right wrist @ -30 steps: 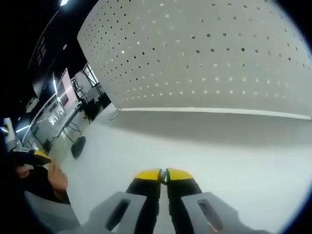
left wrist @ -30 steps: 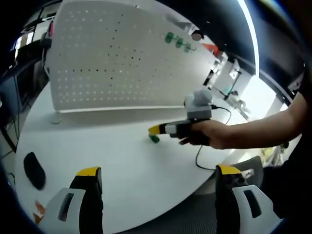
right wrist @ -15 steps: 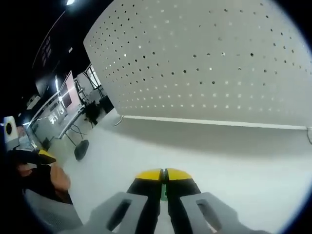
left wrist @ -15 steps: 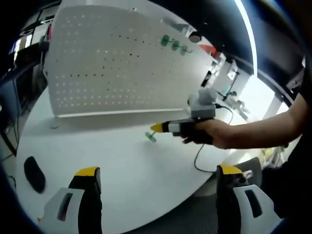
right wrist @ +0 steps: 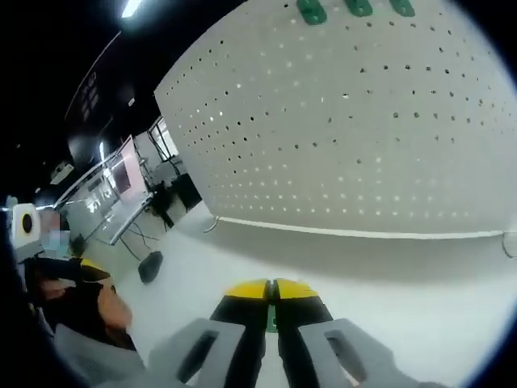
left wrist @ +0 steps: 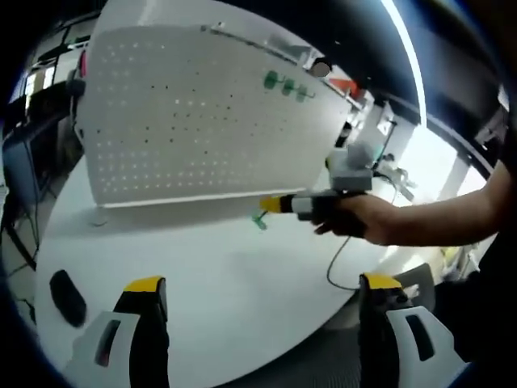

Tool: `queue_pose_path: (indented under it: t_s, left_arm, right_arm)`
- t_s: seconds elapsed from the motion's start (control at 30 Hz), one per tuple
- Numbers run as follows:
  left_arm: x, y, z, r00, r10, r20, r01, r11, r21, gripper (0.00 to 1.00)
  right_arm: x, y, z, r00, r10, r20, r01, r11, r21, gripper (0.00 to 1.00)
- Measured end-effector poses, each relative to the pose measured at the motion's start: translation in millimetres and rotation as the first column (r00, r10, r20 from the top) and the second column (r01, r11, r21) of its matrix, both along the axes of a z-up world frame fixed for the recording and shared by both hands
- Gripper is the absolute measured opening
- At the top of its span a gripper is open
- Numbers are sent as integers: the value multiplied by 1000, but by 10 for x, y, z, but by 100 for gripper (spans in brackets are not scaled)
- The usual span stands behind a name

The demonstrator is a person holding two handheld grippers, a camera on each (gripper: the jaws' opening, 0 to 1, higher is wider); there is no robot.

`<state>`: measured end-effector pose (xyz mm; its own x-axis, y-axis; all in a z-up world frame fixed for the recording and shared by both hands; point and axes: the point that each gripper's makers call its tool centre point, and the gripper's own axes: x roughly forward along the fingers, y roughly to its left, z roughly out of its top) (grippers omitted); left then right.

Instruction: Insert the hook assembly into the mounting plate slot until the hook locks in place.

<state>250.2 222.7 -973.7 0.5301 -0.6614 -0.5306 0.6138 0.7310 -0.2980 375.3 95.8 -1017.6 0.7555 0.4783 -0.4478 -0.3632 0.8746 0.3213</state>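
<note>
A white pegboard (left wrist: 186, 121) stands upright on the round white table (left wrist: 218, 283); three green hooks (left wrist: 287, 84) hang near its top edge. My right gripper (left wrist: 271, 204), held by a hand, is shut on a small green hook (left wrist: 259, 220) that hangs above the table in front of the board. In the right gripper view the yellow-tipped jaws of my right gripper (right wrist: 272, 288) are pressed together with a sliver of the green hook (right wrist: 273, 320) between them, facing the pegboard (right wrist: 363, 145). My left gripper (left wrist: 263, 283) stands open over the table's near edge, holding nothing.
A black oval object (left wrist: 66, 296) lies on the table's left side. A dark cable (left wrist: 338, 260) trails over the right edge under the person's arm. In the right gripper view the left gripper (right wrist: 81, 267) and a hand (right wrist: 113, 311) show at far left.
The right gripper has lifted the green hook off the table and carried it up and towards the pegboard. The left gripper stays open and low.
</note>
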Motion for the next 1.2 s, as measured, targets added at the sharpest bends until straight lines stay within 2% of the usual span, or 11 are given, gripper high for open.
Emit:
queue_pose_path:
  t_s: [0.07, 0.17, 0.23, 0.33, 0.4, 0.63, 0.77, 0.87, 0.97, 1.07, 1.2]
  left_arm:
    - [0, -2, -3, 1000, -13, 7, 13, 1000, 27, 100]
    - [22, -12, 33, 1000, -6, 15, 5, 1000, 27, 100]
    - [57, -22, 52, 1000, 8, 13, -8, 1000, 18, 99]
    - [108, 5, 16, 999, 35, -7, -34, 999, 42, 99]
    - [153, 15, 22, 999, 46, -12, -46, 998, 47, 99]
    - [348, -72, 289, 995, 100, 7, -99, 994, -51, 93]
    - [397, -145, 429, 995, 100, 29, -98, 992, -79, 85]
    - [412, -217, 548, 994, 103, 24, -99, 985, -142, 77]
    - [428, -232, 609, 993, 111, 28, -105, 979, -174, 68]
    - [382, -300, 687, 996, 83, 10, -79, 969, -236, 47]
    - [370, -330, 735, 996, 85, -5, -83, 956, -281, 40]
  right_arm:
    - [-24, 26, 107, 1000, 4, 15, -5, 1000, 18, 0]
    - [-88, 100, 355, 998, 25, 62, -28, 999, 39, 0]
    - [-135, 147, 510, 995, 40, 87, -45, 997, 57, 0]
    - [-222, 212, 733, 993, 45, 107, -56, 993, 102, 0]
    - [-300, 283, 941, 985, 61, 161, -80, 991, 112, 0]
    - [-625, 538, 1414, 970, 80, 228, -127, 972, 199, 0]
    - [-725, 630, 1552, 967, 62, 245, -124, 962, 244, 0]
    - [-781, 693, 1607, 965, 56, 256, -126, 956, 266, 0]
    - [-816, 733, 1640, 964, 51, 260, -128, 949, 288, 0]
    - [-849, 766, 1668, 961, 50, 273, -132, 947, 292, 0]
    - [-877, 806, 1716, 954, 57, 293, -144, 947, 286, 0]
